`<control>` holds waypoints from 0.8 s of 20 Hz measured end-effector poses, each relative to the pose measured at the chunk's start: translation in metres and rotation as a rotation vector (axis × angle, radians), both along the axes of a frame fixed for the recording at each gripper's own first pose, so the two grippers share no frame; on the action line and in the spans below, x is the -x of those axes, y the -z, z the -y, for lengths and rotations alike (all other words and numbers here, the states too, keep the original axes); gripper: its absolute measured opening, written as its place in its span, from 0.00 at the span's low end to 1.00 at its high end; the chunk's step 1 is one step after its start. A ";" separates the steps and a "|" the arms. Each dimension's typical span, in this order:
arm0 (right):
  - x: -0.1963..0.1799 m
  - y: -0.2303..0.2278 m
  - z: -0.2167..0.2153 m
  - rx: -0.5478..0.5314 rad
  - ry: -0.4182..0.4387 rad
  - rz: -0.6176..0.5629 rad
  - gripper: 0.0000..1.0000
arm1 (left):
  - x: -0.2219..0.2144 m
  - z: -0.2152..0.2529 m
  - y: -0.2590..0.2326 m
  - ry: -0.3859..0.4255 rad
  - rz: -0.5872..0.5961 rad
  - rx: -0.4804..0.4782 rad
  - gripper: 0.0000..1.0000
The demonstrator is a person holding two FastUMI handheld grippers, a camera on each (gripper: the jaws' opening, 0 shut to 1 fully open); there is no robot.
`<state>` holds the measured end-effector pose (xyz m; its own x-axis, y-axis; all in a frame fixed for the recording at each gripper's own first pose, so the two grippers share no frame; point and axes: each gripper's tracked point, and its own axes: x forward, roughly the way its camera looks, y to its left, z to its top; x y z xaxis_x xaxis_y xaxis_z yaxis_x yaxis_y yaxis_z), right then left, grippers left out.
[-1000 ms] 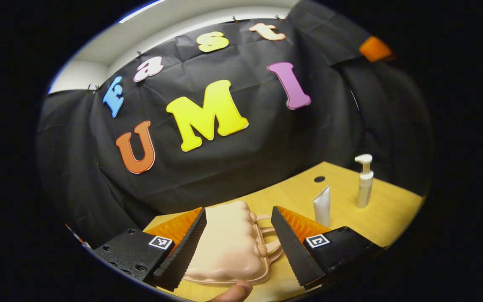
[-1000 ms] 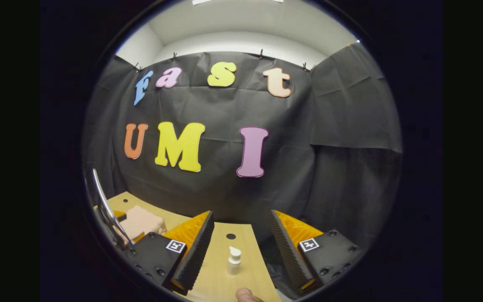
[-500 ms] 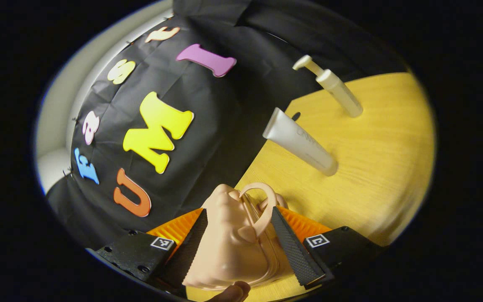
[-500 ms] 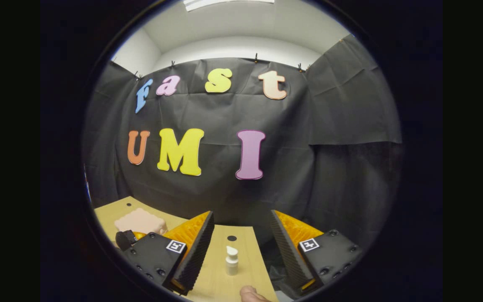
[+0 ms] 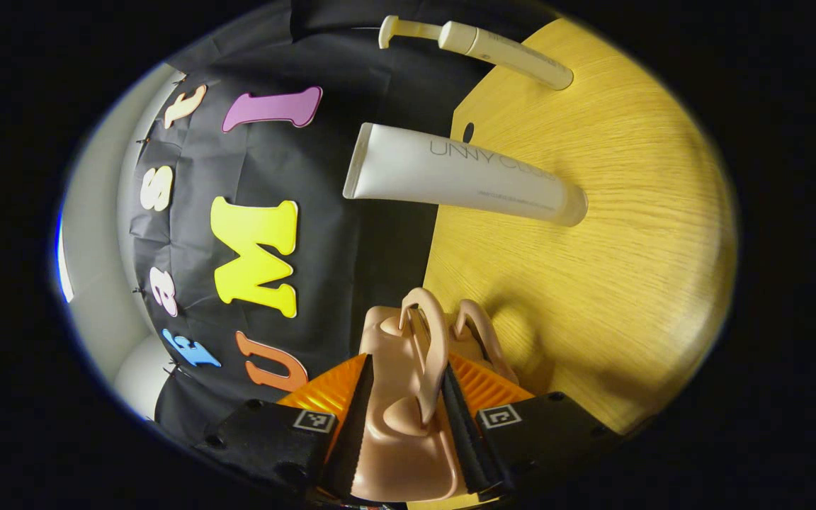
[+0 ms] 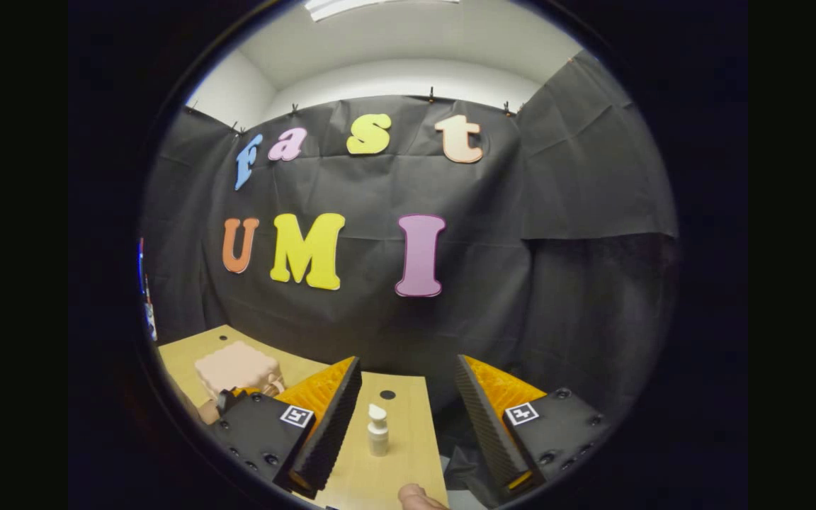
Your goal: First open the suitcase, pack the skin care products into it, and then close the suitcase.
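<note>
- Fingers of my left gripper (image 5: 399, 432) were clamped on the pink suitcase (image 5: 401, 439), one pressing on each side of its shell, in the left gripper view.
- Suitcase handles (image 5: 428, 354) stuck up just past my fingertips; one loop lay over the shell between the fingers, a second loop (image 5: 479, 336) sat beside it toward the table side.
- Left gripper view was rolled hard sideways, so the wooden table (image 5: 620, 269) ran up the right side and the black cloth wall (image 5: 316, 212) up the left.
- White tube (image 5: 461, 177) stood on its cap on the table beyond the suitcase, well apart from my fingers.
- Pump bottle (image 5: 496, 49) stood further back on the table, past the tube.
- Small dark hole (image 5: 468, 132) in the tabletop, near the tube.
- My right gripper (image 6: 408, 425) was spread wide, gripping nothing, in the right gripper view.
- Pump bottle (image 6: 377, 429) stood upright on the table (image 6: 408, 467) between those fingers, touching neither, nearer the left one.
- Suitcase (image 6: 238, 368) showed at far left in the right gripper view, with part of the left gripper (image 6: 227, 400) at its near edge.
- A fingertip (image 6: 418, 497) poked in at the bottom edge.
- White wall and ceiling (image 6: 408, 42) above the cloth.
</note>
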<state>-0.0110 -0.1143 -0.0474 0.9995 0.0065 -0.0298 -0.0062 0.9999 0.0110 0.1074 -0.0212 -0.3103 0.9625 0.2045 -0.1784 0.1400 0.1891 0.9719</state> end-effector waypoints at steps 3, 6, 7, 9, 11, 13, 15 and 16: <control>-0.005 -0.001 -0.004 0.003 0.020 -0.010 0.80 | 0.002 0.001 0.003 -0.004 -0.064 -0.057 0.30; -0.011 -0.003 -0.014 -0.015 0.055 -0.023 0.80 | 0.008 -0.001 0.007 0.024 -0.129 -0.017 0.10; -0.014 -0.001 -0.017 -0.025 0.062 -0.031 0.80 | 0.010 -0.003 0.003 0.027 -0.141 0.014 0.07; -0.020 0.009 -0.026 -0.028 0.081 -0.062 0.80 | 0.009 -0.011 -0.009 0.020 -0.144 0.054 0.04; -0.026 0.009 -0.031 -0.041 0.102 -0.070 0.80 | 0.011 -0.011 -0.021 0.030 -0.152 0.123 0.03; -0.034 0.011 -0.037 -0.061 0.137 -0.088 0.80 | 0.011 -0.020 -0.034 0.022 -0.170 0.212 0.03; -0.038 0.014 -0.052 -0.074 0.151 -0.109 0.80 | 0.010 -0.029 -0.067 0.014 -0.139 0.279 0.03; -0.042 0.015 -0.061 -0.076 0.156 -0.112 0.80 | 0.010 -0.038 -0.083 0.009 -0.121 0.316 0.03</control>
